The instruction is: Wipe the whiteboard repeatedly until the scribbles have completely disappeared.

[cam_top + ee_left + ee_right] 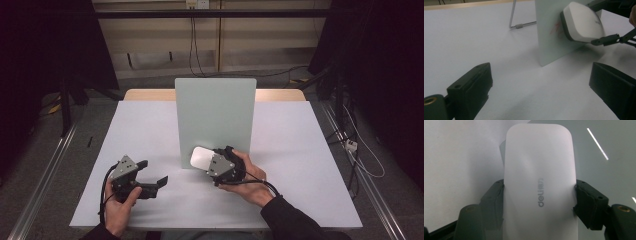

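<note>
White rounded plastic eraser (540, 185), pinched between the right gripper's (220, 165) jaws, is pressed flat against the pale green upright board (215, 117) near red marks (556, 28). Left gripper (150, 177) rests spread on the white table (150, 130).

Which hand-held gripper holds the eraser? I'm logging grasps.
The right hand-held gripper: its jaws clamp the white eraser against the board. The left hand-held gripper is open.
</note>
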### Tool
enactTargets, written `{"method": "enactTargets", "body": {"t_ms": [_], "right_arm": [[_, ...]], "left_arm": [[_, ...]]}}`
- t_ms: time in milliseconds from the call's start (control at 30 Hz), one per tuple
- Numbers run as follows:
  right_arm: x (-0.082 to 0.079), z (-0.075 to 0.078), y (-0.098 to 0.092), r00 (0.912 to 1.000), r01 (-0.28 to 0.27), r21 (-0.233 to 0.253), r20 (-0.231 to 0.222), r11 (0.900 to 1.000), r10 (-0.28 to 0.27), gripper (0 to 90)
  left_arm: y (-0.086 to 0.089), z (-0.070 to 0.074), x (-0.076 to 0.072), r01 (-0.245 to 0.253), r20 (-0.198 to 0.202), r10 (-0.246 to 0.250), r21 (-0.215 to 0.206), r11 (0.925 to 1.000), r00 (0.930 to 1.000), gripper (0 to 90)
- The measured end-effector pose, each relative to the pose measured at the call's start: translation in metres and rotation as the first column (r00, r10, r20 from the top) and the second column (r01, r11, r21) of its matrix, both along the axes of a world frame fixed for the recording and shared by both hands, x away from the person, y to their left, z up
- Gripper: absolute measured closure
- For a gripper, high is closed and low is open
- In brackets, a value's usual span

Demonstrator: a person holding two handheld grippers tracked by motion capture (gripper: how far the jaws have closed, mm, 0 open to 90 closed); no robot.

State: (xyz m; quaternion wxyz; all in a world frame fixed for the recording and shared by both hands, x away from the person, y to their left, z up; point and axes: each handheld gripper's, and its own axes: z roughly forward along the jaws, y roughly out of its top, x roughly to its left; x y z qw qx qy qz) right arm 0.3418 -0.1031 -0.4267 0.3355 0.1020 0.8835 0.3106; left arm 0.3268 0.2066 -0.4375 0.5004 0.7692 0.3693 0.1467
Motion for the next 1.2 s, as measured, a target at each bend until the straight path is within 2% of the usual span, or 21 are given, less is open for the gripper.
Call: {"method": "enactTargets", "body": {"t_ms": [200, 300, 467, 833, 933, 1167, 1200], "right_arm": [[0.004, 0.012, -0.003, 0.9994, 0.022, 0.031, 0.028, 0.999, -0.023, 31.7], [0.004, 0.012, -0.001, 0.9985, 0.028, 0.036, 0.047, 0.999, -0.03, 31.7], [0.003, 0.006, 0.006, 0.9992, 0.015, 0.039, 0.035, 0.999, -0.017, 31.6], [0.0, -0.015, 0.034, 0.9989, -0.046, -0.011, -0.011, 0.999, 0.046, 31.6], [0.001, -0.016, 0.038, 0.9981, -0.053, 0.007, -0.031, 0.999, 0.053, 31.7], [0.001, -0.023, 0.056, 0.9961, -0.078, -0.003, -0.041, 0.997, 0.078, 31.6], [0.001, -0.023, 0.058, 0.9963, -0.081, -0.001, -0.027, 0.997, 0.081, 31.6]], "left_arm": [[0.0, 0.0, 0.0, 0.0, 0.002, 0.0, -0.002, 1.0, 1.0, 4.7], [-0.001, 0.0, 0.0, -0.001, 0.001, 0.001, -0.001, 1.0, 1.0, 4.7], [-0.001, 0.0, 0.0, 0.001, 0.002, -0.001, 0.001, 1.0, 1.0, 4.7], [0.0, 0.0, 0.0, 0.001, 0.001, -0.001, -0.002, 1.0, 1.0, 4.7], [-0.001, 0.0, 0.0, -0.002, 0.0, 0.002, -0.003, 1.0, 1.0, 4.7], [0.0, 0.0, 0.0, 0.001, 0.001, -0.001, 0.001, 1.0, 1.0, 4.7], [-0.001, 0.0, 0.0, -0.001, -0.001, 0.001, -0.002, 1.0, 1.0, 4.7]]}}
